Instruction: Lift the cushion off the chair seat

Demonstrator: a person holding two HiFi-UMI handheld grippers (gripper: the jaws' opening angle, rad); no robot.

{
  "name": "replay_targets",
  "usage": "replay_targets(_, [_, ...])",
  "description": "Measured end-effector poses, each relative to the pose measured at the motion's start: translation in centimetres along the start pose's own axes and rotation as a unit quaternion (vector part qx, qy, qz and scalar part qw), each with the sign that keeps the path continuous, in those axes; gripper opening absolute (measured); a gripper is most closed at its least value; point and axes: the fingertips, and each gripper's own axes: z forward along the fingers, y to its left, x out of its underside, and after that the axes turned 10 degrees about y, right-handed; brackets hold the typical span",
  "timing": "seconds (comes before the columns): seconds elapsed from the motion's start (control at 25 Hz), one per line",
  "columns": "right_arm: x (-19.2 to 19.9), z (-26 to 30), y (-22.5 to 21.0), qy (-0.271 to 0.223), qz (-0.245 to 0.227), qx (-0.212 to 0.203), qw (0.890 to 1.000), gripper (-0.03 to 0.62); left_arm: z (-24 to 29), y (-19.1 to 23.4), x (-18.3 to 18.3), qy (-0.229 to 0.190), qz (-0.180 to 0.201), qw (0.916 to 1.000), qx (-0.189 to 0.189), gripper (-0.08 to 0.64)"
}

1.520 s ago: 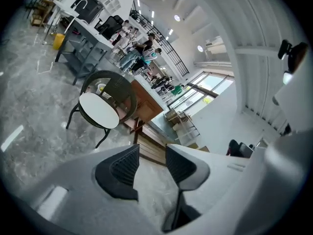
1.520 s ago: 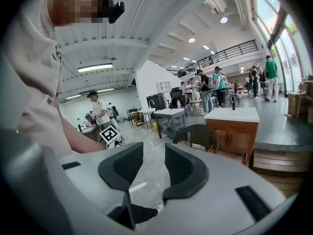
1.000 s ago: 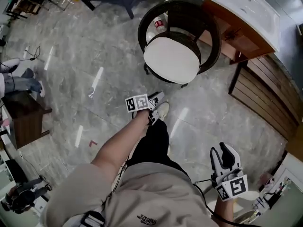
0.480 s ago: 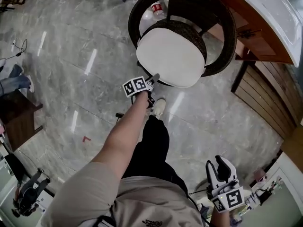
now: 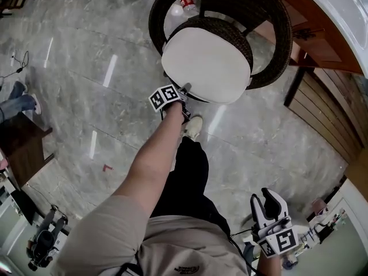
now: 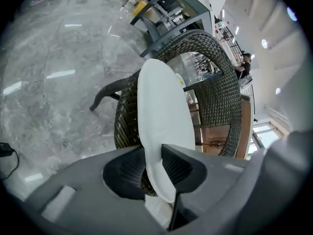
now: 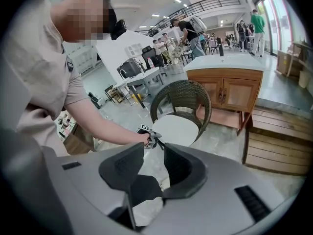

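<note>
A round white cushion (image 5: 204, 59) lies on the seat of a dark wicker chair (image 5: 276, 33). My left gripper (image 5: 185, 91) is at the cushion's near-left edge. In the left gripper view the cushion (image 6: 164, 111) runs edge-on between the jaws of my left gripper (image 6: 153, 148). The jaws are closing and both pads touch the cushion's edge. My right gripper (image 5: 265, 197) hangs low at my right side, far from the chair. Its jaws are wide, closing slightly, with nothing between them. From the right gripper (image 7: 154, 153) view I see the chair (image 7: 183, 94), the cushion (image 7: 176, 129) and the left gripper (image 7: 151, 140).
A wooden cabinet with a white counter (image 5: 322, 22) stands right of the chair, with a slatted wooden platform (image 5: 328, 114) beside it. A bottle (image 5: 188, 4) stands on the floor behind the chair. My shoe (image 5: 192, 128) is near the chair's front. A dark side table (image 5: 23, 148) is far left.
My left gripper has moved from above the floor near my shoe to the cushion's near edge and closed around it. The right gripper has sunk slightly.
</note>
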Motion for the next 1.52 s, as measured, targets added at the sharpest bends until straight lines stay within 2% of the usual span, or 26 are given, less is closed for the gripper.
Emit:
replay_targets(0.12, [0.0,-0.1,0.4,-0.005,0.002,0.001,1.000,0.135,-1.0,-1.0,-0.1,-0.007,0.005,0.9997,0.025,0.072])
replay_targets(0.28, [-0.1,-1.1,0.9,-0.019,-0.002,0.002,1.000,0.127,-2.6,-3.4,-0.2,-0.019,0.019,0.9980,0.058,0.051])
replay_targets(0.6, [1.1,-4.3,2.4,-0.051,-0.014,0.007,0.999,0.114,-6.4,-10.3,0.4,-0.051,0.041,0.9896,0.128,0.035])
replay_targets(0.84, [3.0,-7.4,3.5,-0.082,-0.025,0.008,0.996,0.083,-10.6,-13.5,2.5,-0.077,0.051,0.9818,0.166,0.032])
replay_targets(1.16, [5.8,-12.7,6.6,-0.139,-0.069,0.000,0.988,0.033,-19.8,-16.6,9.1,-0.096,0.070,0.9675,0.223,0.032])
replay_targets(1.52, [11.2,-19.5,10.8,-0.199,-0.130,-0.001,0.971,0.014,-33.7,-19.6,20.4,-0.125,0.091,0.9410,0.301,0.032])
